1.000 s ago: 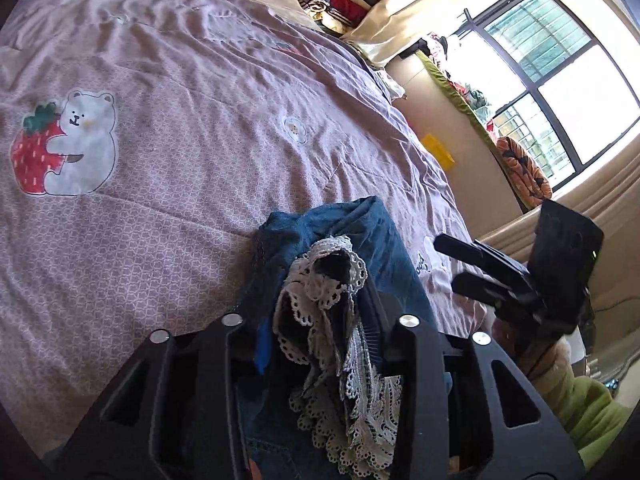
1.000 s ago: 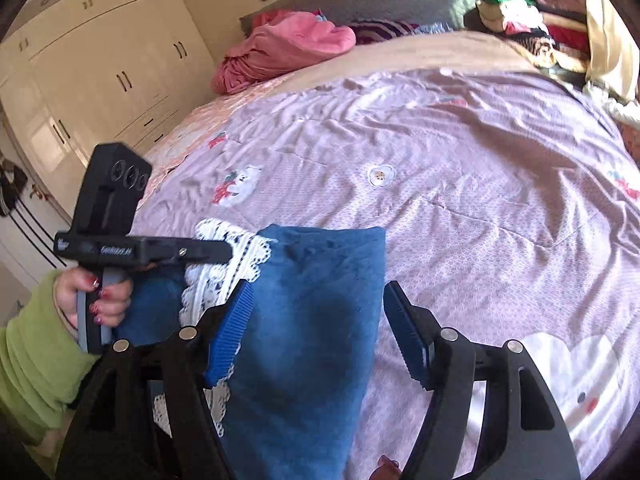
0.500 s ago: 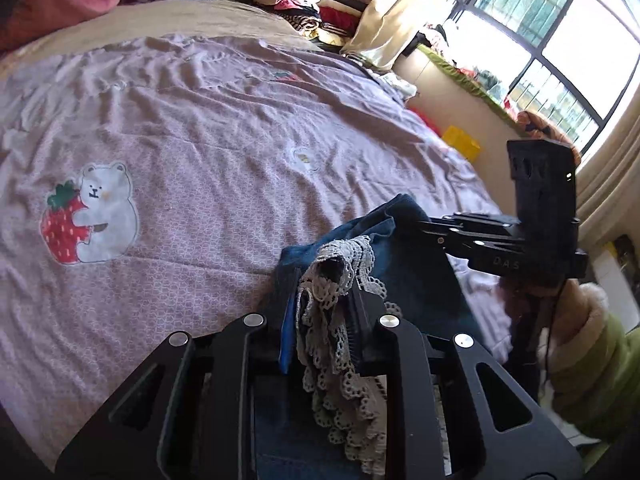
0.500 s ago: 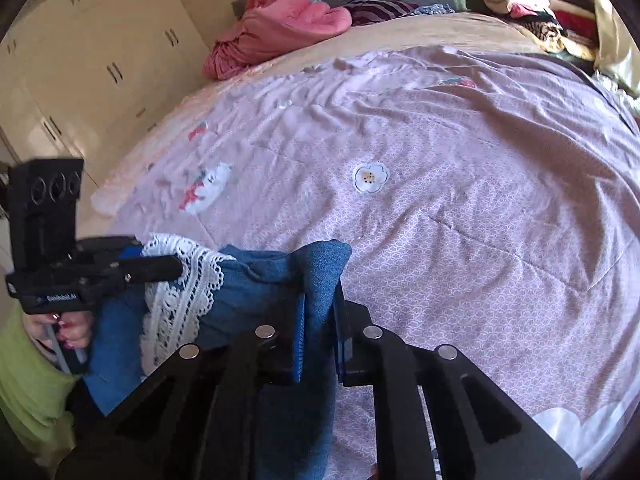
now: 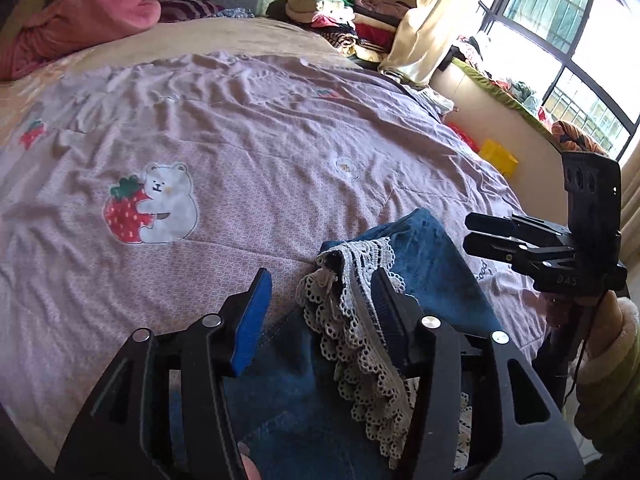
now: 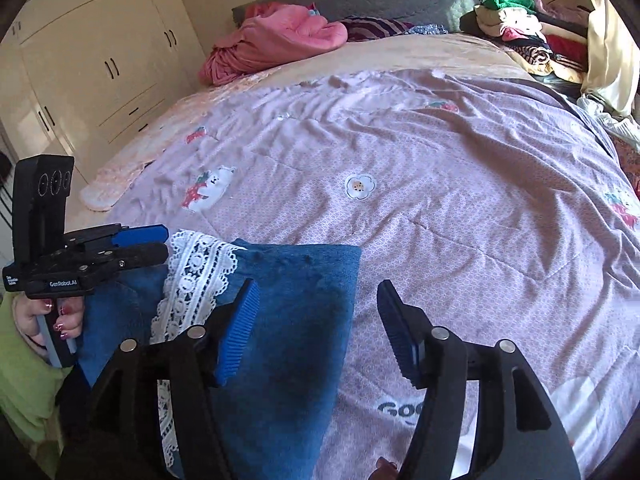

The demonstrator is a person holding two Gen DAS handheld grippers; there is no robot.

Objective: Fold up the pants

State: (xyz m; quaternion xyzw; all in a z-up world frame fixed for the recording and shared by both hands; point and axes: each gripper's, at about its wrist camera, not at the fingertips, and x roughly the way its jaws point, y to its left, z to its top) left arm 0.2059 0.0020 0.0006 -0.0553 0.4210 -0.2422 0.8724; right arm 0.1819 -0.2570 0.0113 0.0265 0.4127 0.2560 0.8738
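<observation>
Blue denim pants (image 6: 296,320) with a white lace trim (image 6: 196,276) lie folded at the near edge of the mauve bedspread (image 6: 440,184). My right gripper (image 6: 316,288) hovers over their right edge with its jaws opening; the cloth lies under them and the pads do not press it. In the left wrist view the pants (image 5: 436,264) bunch up in front of my left gripper (image 5: 320,276). Its jaws are opening too, and the lace (image 5: 352,320) drapes against the right finger only. Each view shows the other gripper from the side, the right (image 5: 480,236) and the left (image 6: 156,244).
A pink blanket (image 6: 276,40) and a stack of clothes (image 6: 516,20) lie at the head of the bed. White wardrobes (image 6: 100,60) stand to the left. A window (image 5: 568,32) and a yellow box (image 5: 498,156) are on the right. A green sleeve (image 6: 20,380) holds each handle.
Half a second ago both grippers were shut on the pants' fold. Both have let go, and the pants have dropped flat. The left gripper has lifted and turned.
</observation>
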